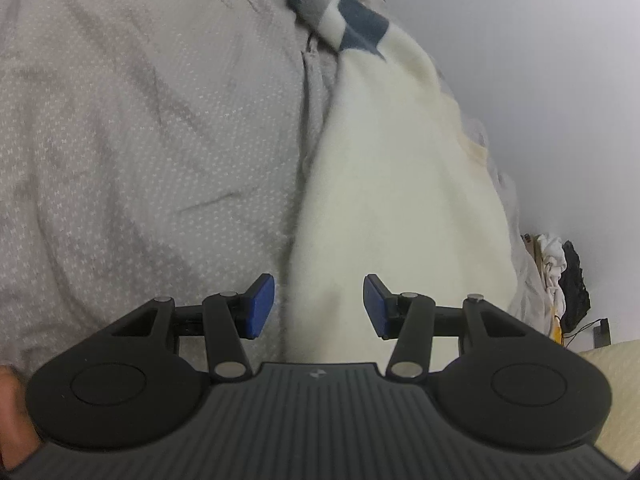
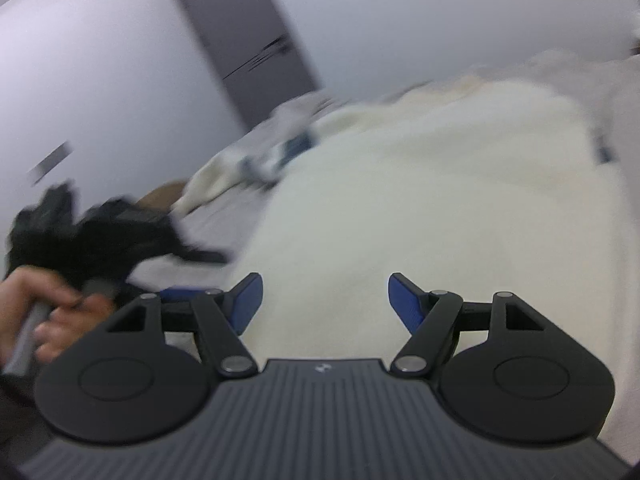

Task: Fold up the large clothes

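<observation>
Fold barely begun: cream garment [image 1: 400, 200] lies spread on grey bedsheet [image 1: 140, 140], left gripper [image 1: 319, 306] and right gripper [image 2: 325, 302] both gaping, empty (striped sleeve far, unfolded).

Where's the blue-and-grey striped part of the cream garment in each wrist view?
Left wrist: striped part at top centre, at the far end of the cream garment.
Right wrist: blurred striped part at centre-left, at the garment's left edge.
Shared landmark: the grey patterned bedsheet under the garment.
</observation>
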The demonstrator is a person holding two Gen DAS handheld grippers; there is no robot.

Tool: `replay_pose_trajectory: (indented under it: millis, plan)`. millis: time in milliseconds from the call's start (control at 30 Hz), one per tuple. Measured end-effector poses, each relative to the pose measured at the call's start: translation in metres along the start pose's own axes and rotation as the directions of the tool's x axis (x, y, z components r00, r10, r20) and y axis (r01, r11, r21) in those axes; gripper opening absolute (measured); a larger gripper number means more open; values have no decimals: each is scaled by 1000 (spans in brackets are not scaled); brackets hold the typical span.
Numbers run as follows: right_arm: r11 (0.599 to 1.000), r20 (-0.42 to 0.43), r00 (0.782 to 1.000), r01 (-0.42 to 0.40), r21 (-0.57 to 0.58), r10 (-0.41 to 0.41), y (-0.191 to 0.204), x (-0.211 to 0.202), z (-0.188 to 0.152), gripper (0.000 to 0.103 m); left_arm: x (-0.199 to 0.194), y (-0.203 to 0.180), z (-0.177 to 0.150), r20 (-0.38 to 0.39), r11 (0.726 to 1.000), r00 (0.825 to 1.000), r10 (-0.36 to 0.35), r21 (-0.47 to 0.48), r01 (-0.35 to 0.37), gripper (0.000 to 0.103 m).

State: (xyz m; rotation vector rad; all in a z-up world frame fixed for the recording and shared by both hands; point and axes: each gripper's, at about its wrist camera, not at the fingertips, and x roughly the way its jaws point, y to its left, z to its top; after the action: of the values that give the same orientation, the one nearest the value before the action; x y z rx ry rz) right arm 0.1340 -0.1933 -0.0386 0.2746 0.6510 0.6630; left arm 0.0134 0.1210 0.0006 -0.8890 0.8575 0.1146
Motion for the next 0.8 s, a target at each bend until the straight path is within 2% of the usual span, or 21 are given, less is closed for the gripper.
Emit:
replay_pose_trajectory:
  millis: [67, 167, 233, 300, 333, 400, 500, 633, 800]
  plan:
    - [998, -38, 998, -51, -43, 50, 15, 9, -6, 72, -1, 3, 1, 18, 1000, 1000, -6, -6, 6, 55]
    - [989, -88, 991, -111, -95, 103, 33, 23, -13, 62, 1, 5, 10, 41, 1000, 999, 0, -8, 1, 55]
    - [984, -125, 983, -149, -97, 137, 39, 31, -16, 60, 4, 9, 12, 53, 1000, 999, 12, -18, -11, 55]
    - [980, -158, 978, -156, -125, 136, 45, 40, -20, 56, 8, 13, 14, 44, 999, 999, 9, -42, -7, 55]
    - [978, -174, 976, -155, -142, 129, 47, 43, -22, 51, 9, 16, 14, 38, 999, 999, 5, -53, -3, 55]
    - [975, -210, 973, -138, -177, 100, 52, 50, -27, 32, 11, 18, 16, 36, 998, 999, 4, -58, -2, 55]
    - [974, -213, 976, -92, -205, 47, 49, 54, -26, 11, 13, 17, 16, 29, 998, 1000, -10, -58, 12, 55]
    - [992, -119, 991, -74, -105, 61, 30, 38, -8, 9, 20, 13, 16, 18, 997, 998, -63, -54, 64, 55]
    - [991, -35, 999, 3, 135, 2, -17, 22, 7, 9, 27, -1, 11, -10, 989, 989, -148, 5, 149, 55]
